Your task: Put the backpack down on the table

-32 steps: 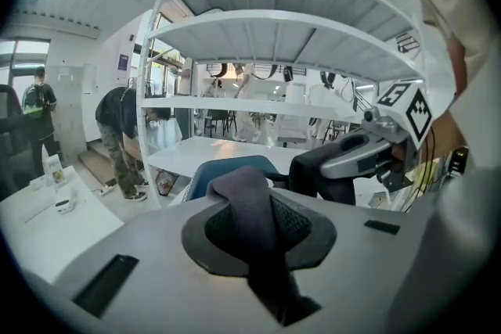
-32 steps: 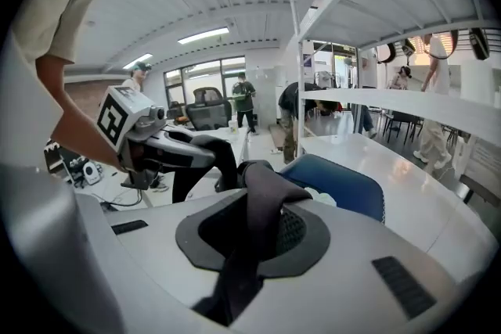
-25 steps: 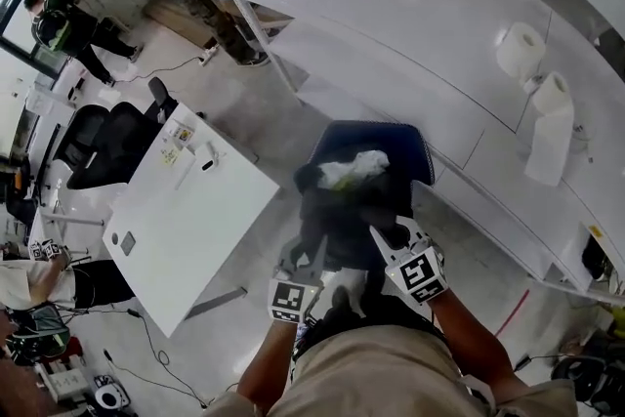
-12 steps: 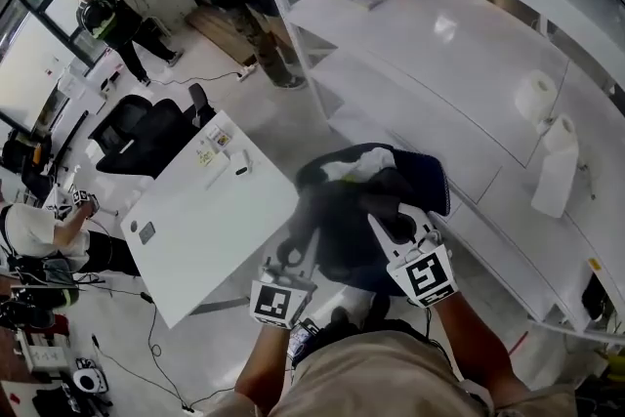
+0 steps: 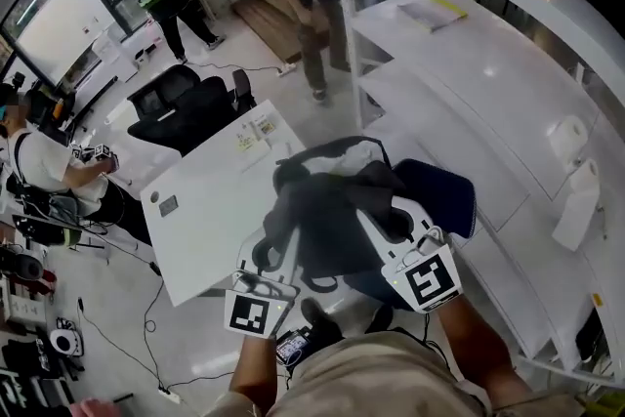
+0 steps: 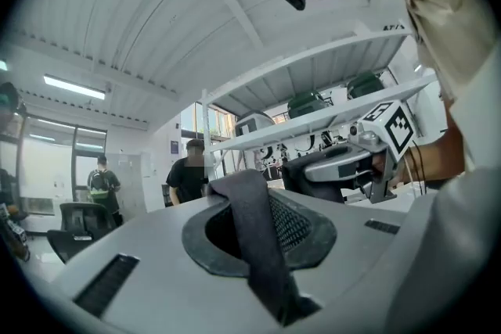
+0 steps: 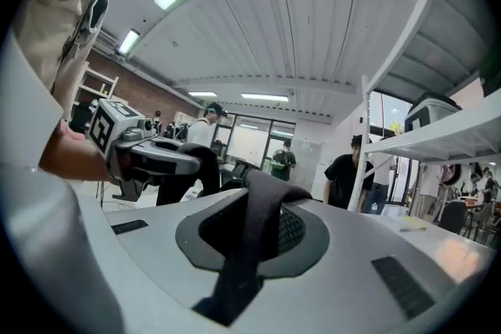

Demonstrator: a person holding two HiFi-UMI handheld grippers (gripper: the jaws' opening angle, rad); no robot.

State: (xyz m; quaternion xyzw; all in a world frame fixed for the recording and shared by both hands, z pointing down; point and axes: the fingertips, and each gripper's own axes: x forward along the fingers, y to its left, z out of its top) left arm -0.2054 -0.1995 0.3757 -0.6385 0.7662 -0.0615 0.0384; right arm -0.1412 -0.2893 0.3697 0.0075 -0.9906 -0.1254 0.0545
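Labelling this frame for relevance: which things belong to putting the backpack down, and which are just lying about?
Job: backpack, left hand-held gripper, right hand-held gripper (both shut on its straps), white table.
Lying about: paper rolls, yellow book, office chairs, shelves.

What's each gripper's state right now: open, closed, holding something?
Left gripper: closed on a strap of the backpack.
Right gripper: closed on another strap.

The backpack is dark matt cloth, its strap smooth woven webbing. The left gripper and right gripper are matt grey plastic with dark, rough-meshed pads. The table and shelf are smooth white, the shelf glossy.
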